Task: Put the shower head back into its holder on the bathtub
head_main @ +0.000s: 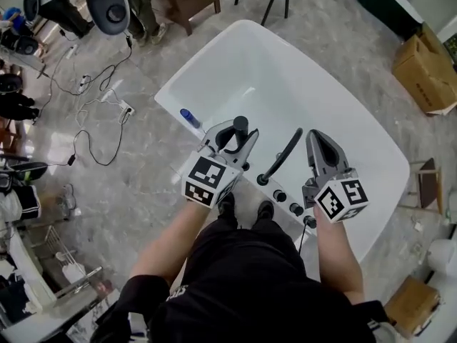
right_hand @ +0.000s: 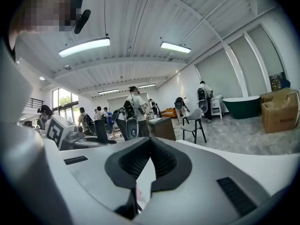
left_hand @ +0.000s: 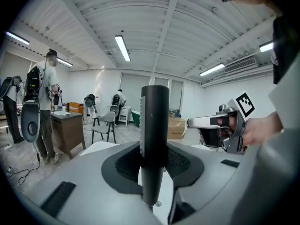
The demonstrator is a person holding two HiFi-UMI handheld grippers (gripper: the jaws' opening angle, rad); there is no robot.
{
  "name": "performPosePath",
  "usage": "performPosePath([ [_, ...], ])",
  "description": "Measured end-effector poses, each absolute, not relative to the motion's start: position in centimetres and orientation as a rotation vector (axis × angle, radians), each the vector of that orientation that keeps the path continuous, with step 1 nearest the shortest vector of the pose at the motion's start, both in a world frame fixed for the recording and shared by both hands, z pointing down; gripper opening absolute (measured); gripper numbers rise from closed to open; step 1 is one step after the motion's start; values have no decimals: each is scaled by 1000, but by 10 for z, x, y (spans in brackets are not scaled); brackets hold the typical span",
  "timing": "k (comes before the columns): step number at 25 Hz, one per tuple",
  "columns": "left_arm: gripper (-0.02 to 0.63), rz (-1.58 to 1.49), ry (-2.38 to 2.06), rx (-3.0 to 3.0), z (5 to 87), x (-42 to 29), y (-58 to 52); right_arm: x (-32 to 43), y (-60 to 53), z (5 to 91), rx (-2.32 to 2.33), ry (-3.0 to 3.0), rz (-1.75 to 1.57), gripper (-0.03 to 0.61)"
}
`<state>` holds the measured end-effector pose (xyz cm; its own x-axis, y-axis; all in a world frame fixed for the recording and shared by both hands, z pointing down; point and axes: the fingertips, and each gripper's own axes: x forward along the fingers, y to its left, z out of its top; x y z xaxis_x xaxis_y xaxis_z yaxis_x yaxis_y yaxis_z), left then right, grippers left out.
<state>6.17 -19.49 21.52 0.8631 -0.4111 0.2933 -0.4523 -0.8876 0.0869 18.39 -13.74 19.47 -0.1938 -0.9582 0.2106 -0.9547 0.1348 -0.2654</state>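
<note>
This is a large workshop-like hall. A freestanding bathtub sits among trailing cables and a cardboard box. Strip lights run along the ribbed ceiling.

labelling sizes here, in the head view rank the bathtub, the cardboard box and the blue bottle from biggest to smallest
1. bathtub
2. cardboard box
3. blue bottle
The size gaps are too wide for nearness to change the order.

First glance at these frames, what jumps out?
The big white bathtub fills the head view's centre. Over its near rim the left gripper is clamped on a black shower head, held upright. The right gripper is shut and empty, beside the black faucet spout.
</note>
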Motion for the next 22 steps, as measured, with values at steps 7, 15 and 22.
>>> performPosePath([
  [7, 130, 482, -539, 2804, 272, 64, -192, 168, -126, 237, -2037, 2289, -651, 14],
  [15, 130, 619, -494, 2742, 340, 83, -164, 189, -98, 292, -2078, 2242, -729, 14],
  [22, 132, 692, -511, 2700, 406, 91, -146, 202, -62, 354, -2097, 2183, -859, 14],
])
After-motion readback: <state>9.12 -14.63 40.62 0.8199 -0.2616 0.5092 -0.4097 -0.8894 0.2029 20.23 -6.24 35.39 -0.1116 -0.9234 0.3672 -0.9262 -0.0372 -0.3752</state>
